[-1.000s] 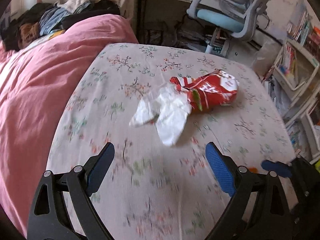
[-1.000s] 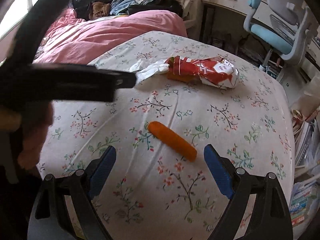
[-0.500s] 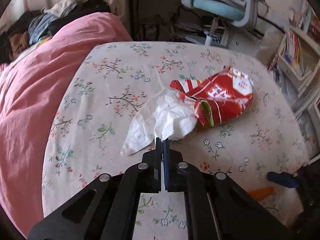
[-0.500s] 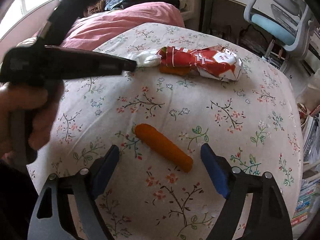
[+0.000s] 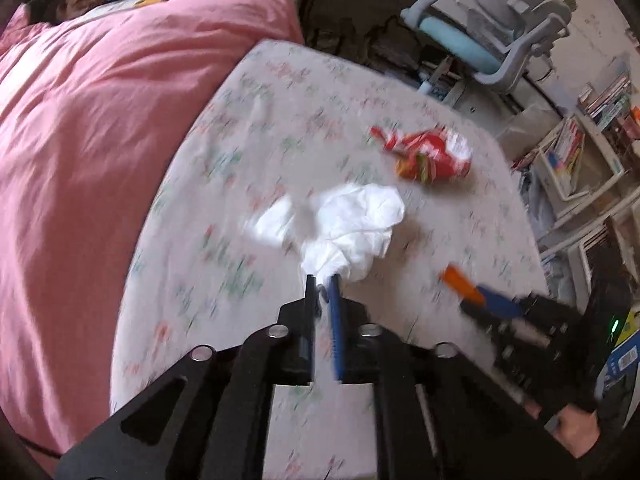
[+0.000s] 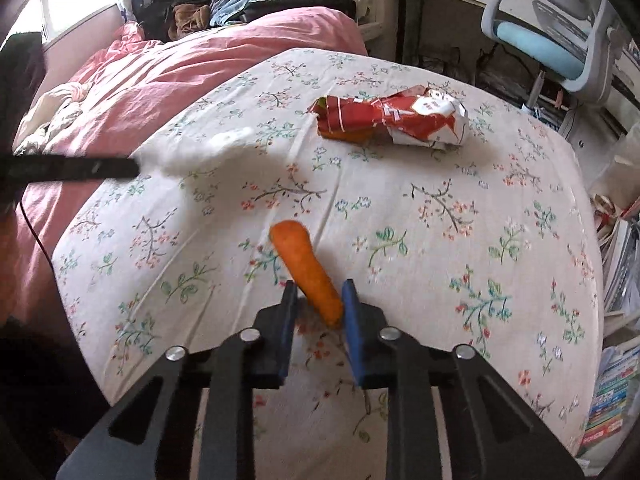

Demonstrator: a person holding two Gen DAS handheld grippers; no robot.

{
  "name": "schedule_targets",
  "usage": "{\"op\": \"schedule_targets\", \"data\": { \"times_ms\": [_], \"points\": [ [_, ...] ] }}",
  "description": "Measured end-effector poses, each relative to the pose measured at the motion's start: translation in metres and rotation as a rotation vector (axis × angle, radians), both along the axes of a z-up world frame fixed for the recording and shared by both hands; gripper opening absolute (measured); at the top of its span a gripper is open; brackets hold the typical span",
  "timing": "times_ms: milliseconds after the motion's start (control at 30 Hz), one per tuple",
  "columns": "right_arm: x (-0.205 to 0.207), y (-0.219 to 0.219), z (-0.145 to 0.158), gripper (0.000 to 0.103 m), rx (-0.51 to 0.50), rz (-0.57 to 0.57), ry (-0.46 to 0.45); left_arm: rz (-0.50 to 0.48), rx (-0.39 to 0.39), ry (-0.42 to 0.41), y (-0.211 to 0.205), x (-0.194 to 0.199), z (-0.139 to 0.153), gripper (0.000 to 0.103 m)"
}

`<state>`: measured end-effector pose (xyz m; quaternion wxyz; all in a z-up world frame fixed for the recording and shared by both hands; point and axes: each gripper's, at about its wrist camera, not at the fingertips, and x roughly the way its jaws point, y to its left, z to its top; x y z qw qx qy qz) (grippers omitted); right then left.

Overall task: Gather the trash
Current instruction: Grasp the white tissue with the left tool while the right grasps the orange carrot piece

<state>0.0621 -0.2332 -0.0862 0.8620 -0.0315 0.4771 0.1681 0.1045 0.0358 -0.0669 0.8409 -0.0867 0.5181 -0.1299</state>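
Left tongs (image 5: 322, 280) are pinching the white tissue (image 5: 352, 224); right tongs (image 6: 318, 294), just closing, are clamping the orange stick (image 6: 306, 266); red wrapper (image 6: 394, 120) is lying at twelve o'clock.

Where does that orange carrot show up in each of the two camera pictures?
Left wrist view: the carrot lies low on the right, its near end in the right gripper.
Right wrist view: the carrot sits bottom centre, clamped at its near end.
Shared landmark: the red snack bag beyond it.
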Motion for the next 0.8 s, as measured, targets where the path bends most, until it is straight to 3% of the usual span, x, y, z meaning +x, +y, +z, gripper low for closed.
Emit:
{"op": "schedule_targets", "data": {
  "times_ms": [33, 67, 100, 133, 367, 500, 667, 733, 800],
  "points": [
    [-0.001, -0.001, 0.0, 0.021, 0.002, -0.001, 0.001, 0.021, 0.03, 0.0, 0.003, -0.007, -0.002, 0.036],
    [-0.003, -0.001, 0.0, 0.021, 0.003, -0.002, 0.002, 0.04, 0.055, -0.007, 0.005, -0.011, -0.002, 0.066],
    [-0.005, -0.001, 0.0, 0.021, 0.007, -0.007, 0.002, 0.072, 0.087, -0.026, 0.007, -0.015, -0.001, 0.079],
    [-0.006, -0.002, 0.0, 0.021, 0.011, -0.009, 0.002, 0.099, 0.104, -0.047, 0.01, -0.018, 0.002, 0.082],
    [-0.005, -0.007, 0.001, 0.021, 0.034, -0.041, -0.011, 0.098, 0.094, -0.047, 0.007, -0.009, -0.006, 0.088],
    [0.001, -0.007, -0.003, 0.034, 0.061, -0.055, -0.005, 0.024, 0.202, -0.116, -0.022, 0.0, -0.006, 0.088],
    [0.002, 0.002, -0.003, 0.035, 0.021, -0.027, -0.025, -0.078, 0.398, -0.169, -0.058, 0.015, -0.018, 0.088],
    [0.002, 0.007, -0.003, 0.035, -0.006, -0.013, -0.036, -0.096, 0.417, -0.153, -0.063, 0.022, -0.025, 0.088],
    [0.003, 0.008, -0.003, 0.035, -0.018, -0.004, -0.042, -0.103, 0.374, -0.119, -0.064, 0.028, -0.029, 0.085]
  ]
}}
